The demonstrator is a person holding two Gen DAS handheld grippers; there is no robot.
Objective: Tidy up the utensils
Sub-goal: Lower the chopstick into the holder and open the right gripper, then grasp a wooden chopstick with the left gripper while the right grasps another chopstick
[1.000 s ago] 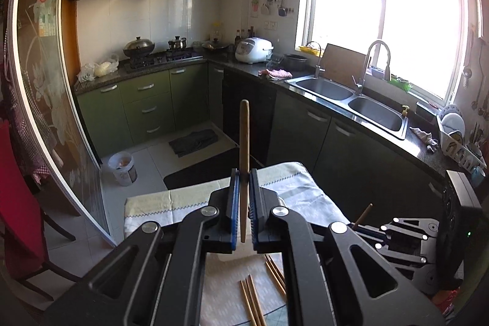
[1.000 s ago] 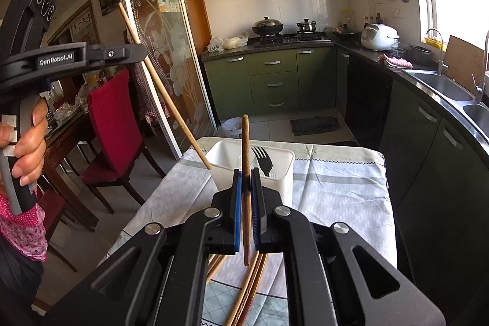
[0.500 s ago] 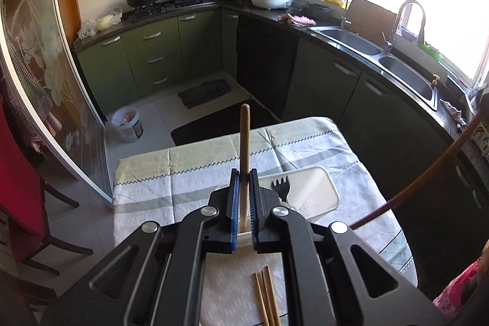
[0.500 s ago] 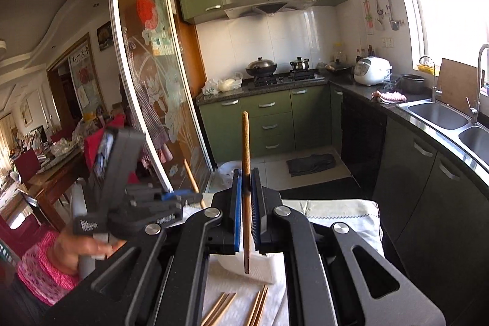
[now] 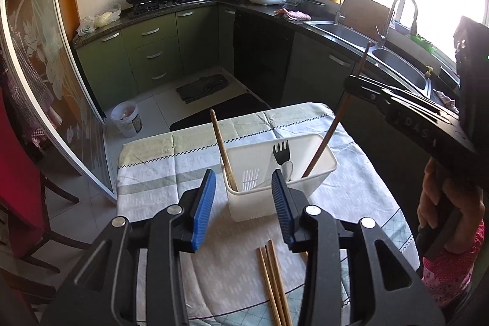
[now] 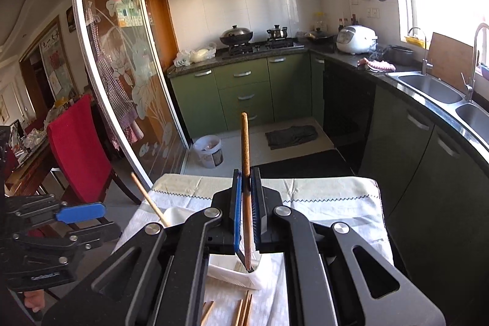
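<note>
Covering table (image 5: pixel 146 173): pale striped cloth (image 5: pixel 351 197)

The worktop (image 5: pixel 146 173) wears a pale green and grey striped cloth with a black zigzag hem and faint lettering. Straight ahead of the left hand-held gripper (image 5: pixel 243 197), just past its blue pads, stands a white rectangular plastic utensil basket (image 5: pixel 259 208). Beneath that hand-held gripper, on the near side, a few loose brown wooden chopsticks (image 5: pixel 272 280) lie side by side on the cloth
</note>
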